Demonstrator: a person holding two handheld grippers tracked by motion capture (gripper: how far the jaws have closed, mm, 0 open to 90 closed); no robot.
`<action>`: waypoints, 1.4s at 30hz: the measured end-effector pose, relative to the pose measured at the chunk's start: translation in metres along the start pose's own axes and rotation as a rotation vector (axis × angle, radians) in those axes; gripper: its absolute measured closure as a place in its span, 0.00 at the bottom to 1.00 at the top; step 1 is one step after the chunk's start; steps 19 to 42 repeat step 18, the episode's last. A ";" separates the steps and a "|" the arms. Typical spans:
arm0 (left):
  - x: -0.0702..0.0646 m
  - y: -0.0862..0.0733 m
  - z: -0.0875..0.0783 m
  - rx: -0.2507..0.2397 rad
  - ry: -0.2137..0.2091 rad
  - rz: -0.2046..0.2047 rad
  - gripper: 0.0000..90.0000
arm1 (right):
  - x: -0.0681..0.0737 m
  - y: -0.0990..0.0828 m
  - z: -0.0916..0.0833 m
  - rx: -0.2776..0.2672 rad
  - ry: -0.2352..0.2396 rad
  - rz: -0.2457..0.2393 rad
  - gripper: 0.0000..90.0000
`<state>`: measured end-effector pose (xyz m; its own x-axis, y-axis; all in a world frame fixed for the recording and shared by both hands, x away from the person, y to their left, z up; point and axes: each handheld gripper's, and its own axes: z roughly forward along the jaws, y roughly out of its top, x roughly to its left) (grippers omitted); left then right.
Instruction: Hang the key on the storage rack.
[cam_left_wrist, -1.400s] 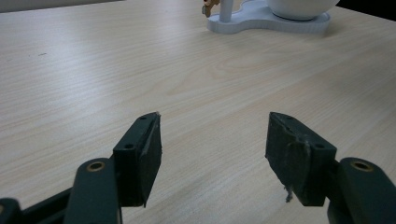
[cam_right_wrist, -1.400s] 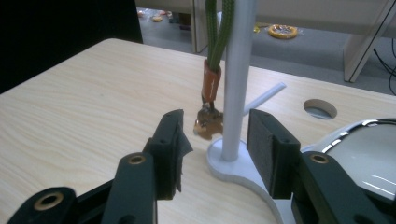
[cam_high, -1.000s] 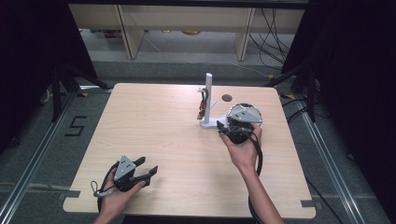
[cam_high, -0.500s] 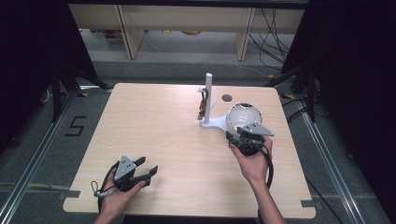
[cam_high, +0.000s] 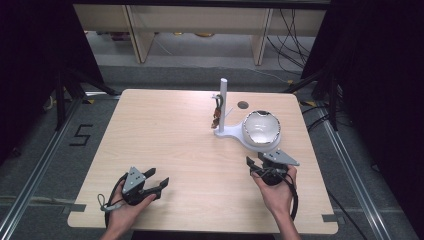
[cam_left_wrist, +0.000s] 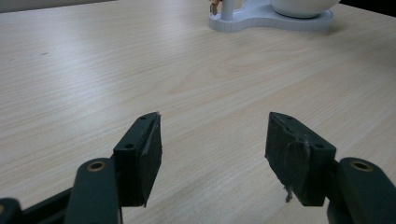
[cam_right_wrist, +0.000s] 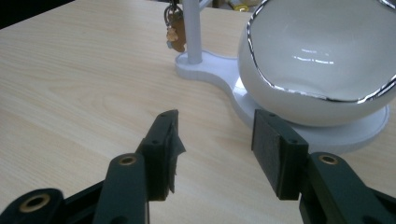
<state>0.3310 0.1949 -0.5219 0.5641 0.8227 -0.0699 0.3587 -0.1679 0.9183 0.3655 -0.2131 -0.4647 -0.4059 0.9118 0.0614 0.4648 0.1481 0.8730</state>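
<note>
White bowl on stand just ahead of right gripper, jaws wide, empty; gripper pulled back from bowl since earlier.

Your table is evenly lit from above; surroundings stay dark. Glare streaks the bowl. Shadows are soft. Your gripper views blur slightly at far edges.
</note>
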 end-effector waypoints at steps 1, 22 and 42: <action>0.000 0.000 0.000 0.001 -0.001 0.001 0.40 | -0.001 -0.003 -0.001 0.006 0.001 0.000 0.58; 0.000 0.000 0.000 0.005 -0.002 0.005 0.40 | 0.004 -0.030 -0.004 0.021 0.005 0.057 0.57; 0.000 0.000 0.000 0.005 -0.002 0.005 0.40 | 0.004 -0.030 -0.004 0.021 0.005 0.057 0.57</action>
